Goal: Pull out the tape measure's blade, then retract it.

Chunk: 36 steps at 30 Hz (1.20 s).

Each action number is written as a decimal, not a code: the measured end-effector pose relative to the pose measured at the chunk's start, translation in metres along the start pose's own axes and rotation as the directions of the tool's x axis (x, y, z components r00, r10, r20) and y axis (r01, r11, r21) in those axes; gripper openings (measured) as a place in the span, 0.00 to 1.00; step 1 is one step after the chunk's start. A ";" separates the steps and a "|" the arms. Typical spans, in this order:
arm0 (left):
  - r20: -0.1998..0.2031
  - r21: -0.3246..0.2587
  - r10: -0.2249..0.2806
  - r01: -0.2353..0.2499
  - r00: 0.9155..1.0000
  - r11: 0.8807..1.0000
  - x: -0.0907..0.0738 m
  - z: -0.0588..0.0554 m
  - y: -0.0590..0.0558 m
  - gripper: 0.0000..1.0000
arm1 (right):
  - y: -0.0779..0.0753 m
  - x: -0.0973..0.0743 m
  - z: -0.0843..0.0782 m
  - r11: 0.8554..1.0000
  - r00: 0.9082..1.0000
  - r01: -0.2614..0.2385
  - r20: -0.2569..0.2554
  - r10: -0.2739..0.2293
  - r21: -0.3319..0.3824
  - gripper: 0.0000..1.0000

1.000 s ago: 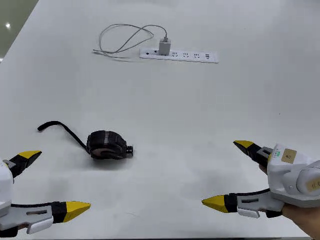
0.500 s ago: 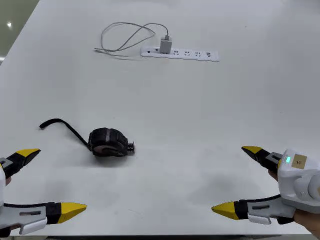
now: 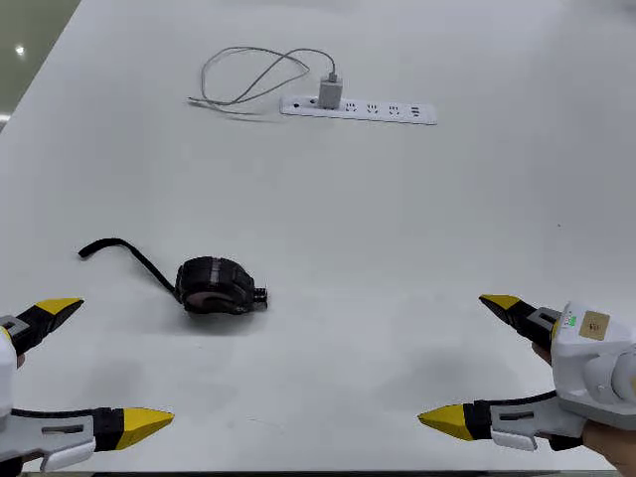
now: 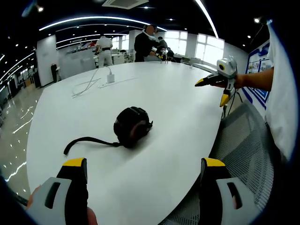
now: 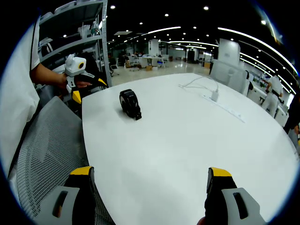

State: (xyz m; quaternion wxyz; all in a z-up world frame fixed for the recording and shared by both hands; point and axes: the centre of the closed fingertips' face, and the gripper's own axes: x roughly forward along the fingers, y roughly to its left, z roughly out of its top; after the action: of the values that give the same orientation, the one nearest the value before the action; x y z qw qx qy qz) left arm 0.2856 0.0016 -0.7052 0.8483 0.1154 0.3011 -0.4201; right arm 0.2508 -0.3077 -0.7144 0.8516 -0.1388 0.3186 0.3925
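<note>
Two tools, both wide open and holding nothing. The left tool [image 3: 109,363] hangs over the near-left corner of the white surface [image 3: 397,229], with its yellow-tipped jaws spread far apart. The right tool [image 3: 462,360] does the same at the near-right corner, a hand gripping its white body. Neither one touches anything.

The tape measure [image 3: 212,286] is a black, rounded case lying on its side on the left half of the surface, fairly close to the near edge. It sits closer to the left tool than the right one, but there's a clear gap to both. Its blade is wound in, with only the little hook end poking out of the case on the side facing the right tool. A black strap [image 3: 124,250] trails off the other side toward the left edge and curls flat on the surface.

Way further back there's a white power strip [image 3: 358,109] lying parallel to the near edge. It has a white charger [image 3: 330,94] plugged into its left end, and a pale cable [image 3: 248,75] loops off to the left from that.
</note>
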 end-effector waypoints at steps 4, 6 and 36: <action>0.000 -0.001 -0.004 0.004 1.000 1.000 0.001 0.000 -0.001 0.98 | 0.000 0.001 -0.001 1.000 1.000 -0.002 -0.003 0.002 -0.001 0.99; 0.001 0.001 0.002 -0.002 1.000 1.000 0.001 0.001 -0.001 0.99 | 0.000 0.001 -0.001 1.000 1.000 -0.002 -0.003 0.002 0.000 0.99; 0.014 -0.020 0.003 -0.002 1.000 1.000 0.000 0.002 0.000 0.98 | 0.001 0.002 -0.003 1.000 1.000 -0.004 -0.007 0.004 0.002 0.99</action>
State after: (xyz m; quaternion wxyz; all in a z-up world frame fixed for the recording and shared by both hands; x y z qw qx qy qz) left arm 0.2867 0.0006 -0.7033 0.8520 0.1044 0.2990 -0.4169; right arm 0.2497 -0.3077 -0.7179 0.8499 -0.1388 0.3219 0.3934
